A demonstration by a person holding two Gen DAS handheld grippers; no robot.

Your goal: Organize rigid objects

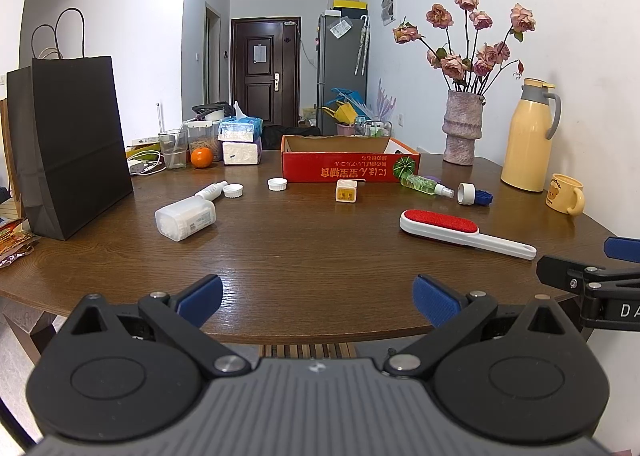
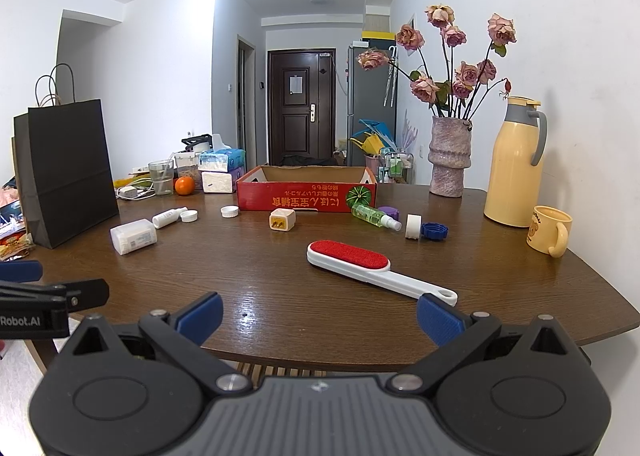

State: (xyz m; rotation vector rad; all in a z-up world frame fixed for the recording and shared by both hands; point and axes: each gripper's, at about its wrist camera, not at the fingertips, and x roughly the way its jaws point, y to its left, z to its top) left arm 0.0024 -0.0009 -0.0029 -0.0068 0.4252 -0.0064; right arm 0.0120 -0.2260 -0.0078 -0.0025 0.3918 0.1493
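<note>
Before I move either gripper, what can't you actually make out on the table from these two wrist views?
- Floor of the red cardboard box: both views, hidden by its front wall.
- Purple cap: right wrist view, mostly behind the green spray bottle.
- Cotton swab box label: both views, print too small.
- Behind the black paper bag: blocked.
- Right gripper: left wrist view, cut off by the edge.

Centre of the frame on the round brown wooden table point(image 2: 320, 308): red cardboard box point(image 2: 306, 198), with white-handled red lint brush point(image 2: 360, 266) below-right, clear plastic swab box point(image 2: 133, 236) lower left, black paper bag point(image 2: 66, 176) far left, yellow thermos jug point(image 2: 514, 164) far right.
</note>
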